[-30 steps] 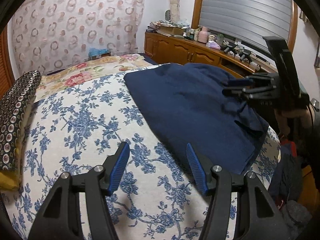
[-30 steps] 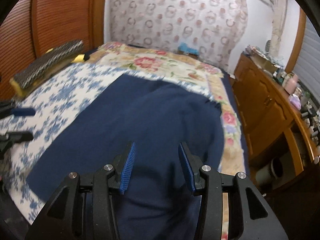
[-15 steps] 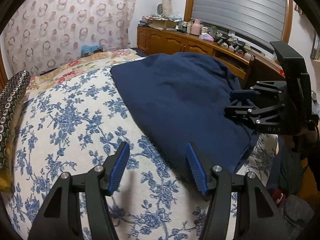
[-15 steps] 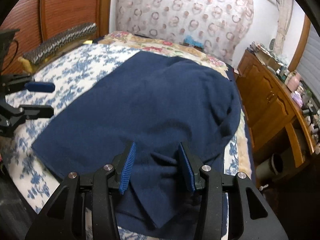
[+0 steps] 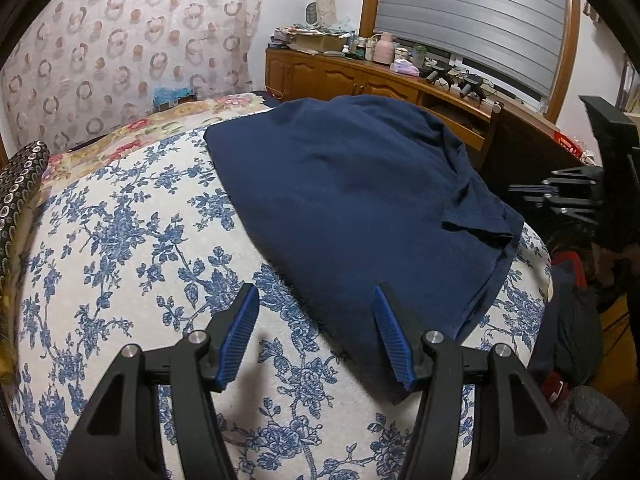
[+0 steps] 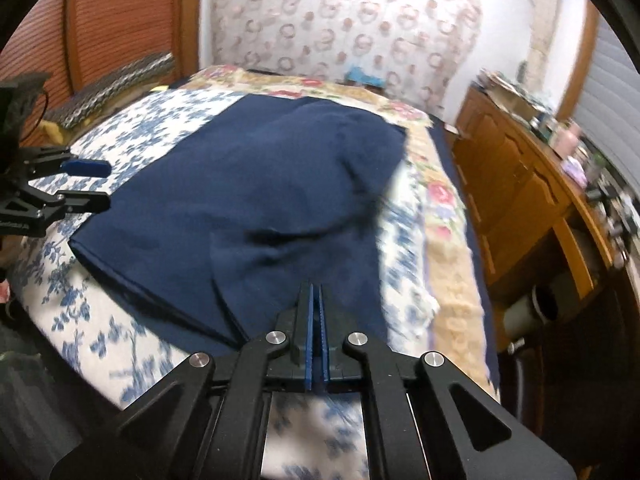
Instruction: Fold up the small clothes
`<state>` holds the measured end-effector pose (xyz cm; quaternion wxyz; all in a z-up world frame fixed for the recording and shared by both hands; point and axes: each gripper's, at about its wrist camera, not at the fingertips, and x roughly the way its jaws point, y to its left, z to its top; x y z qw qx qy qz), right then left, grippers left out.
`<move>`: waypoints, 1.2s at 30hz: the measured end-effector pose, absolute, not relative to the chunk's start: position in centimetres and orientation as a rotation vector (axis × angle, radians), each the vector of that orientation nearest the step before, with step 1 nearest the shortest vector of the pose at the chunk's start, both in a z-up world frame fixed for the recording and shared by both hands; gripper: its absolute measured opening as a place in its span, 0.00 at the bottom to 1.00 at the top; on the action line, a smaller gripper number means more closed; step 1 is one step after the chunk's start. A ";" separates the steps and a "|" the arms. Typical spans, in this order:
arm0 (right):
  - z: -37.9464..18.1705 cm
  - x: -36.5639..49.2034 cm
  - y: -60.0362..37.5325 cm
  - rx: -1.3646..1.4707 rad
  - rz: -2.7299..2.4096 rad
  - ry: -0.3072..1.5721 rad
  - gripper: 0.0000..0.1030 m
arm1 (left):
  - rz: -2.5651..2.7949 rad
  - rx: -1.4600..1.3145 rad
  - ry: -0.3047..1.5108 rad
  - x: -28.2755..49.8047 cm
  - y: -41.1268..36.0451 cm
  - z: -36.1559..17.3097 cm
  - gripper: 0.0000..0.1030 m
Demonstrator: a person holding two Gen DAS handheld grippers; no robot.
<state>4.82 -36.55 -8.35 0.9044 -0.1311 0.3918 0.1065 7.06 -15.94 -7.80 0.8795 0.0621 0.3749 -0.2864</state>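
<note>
A dark navy garment [image 5: 360,200] lies spread on the blue-flowered bedspread [image 5: 120,240]; it also shows in the right wrist view [image 6: 260,184]. My left gripper [image 5: 316,300] is open, its fingers straddling the garment's near edge, just above the bed. My right gripper [image 6: 315,292] is shut, its pads pressed together at the garment's near edge; whether cloth sits between them I cannot tell. The right gripper shows at the far right of the left wrist view [image 5: 532,192], off the bed's edge. The left gripper shows at the left of the right wrist view [image 6: 92,184].
A patterned bolster [image 5: 16,184] lies at the bed's left edge. A wooden sideboard [image 5: 360,76] with clutter runs along the wall under a shuttered window. Clothes and a dark bin [image 5: 592,420] sit on the floor beside the bed. A wooden slatted door [image 6: 120,20] stands behind the bed.
My right gripper has gone from open to shut at the garment's near edge and pulled back toward the bed's edge. My left gripper stayed open over the garment's edge.
</note>
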 end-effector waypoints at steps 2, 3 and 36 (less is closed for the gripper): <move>-8.1 4.0 -37.9 -0.256 0.187 0.811 0.00 | -0.599 0.129 0.783 7.1 -16.0 -7.8 0.57; -7.9 3.9 -38.3 -0.250 0.180 0.806 0.00 | -0.599 0.130 0.784 7.1 -16.1 -7.9 0.57; -8.2 1.4 -40.4 -0.129 0.068 0.777 0.03 | -0.629 0.142 0.807 6.2 -16.6 -8.0 0.57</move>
